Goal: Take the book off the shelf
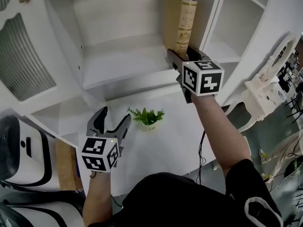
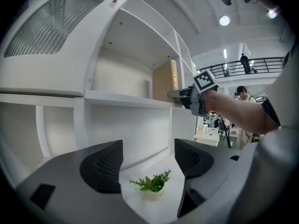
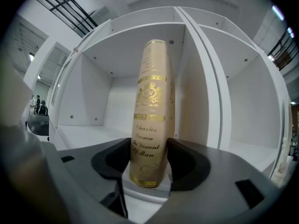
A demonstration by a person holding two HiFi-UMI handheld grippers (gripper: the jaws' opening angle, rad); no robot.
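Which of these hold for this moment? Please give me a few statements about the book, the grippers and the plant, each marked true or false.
1. The right gripper has its jaws closed on the lower end of the book. True.
2. The book lies flat on the shelf. False: it stands upright at the right side of its compartment.
3. The left gripper holds the potted plant. False: its jaws are apart and empty, and the potted plant sits on the white table beyond them.
4. No other book shows in the shelf compartments in view. True.
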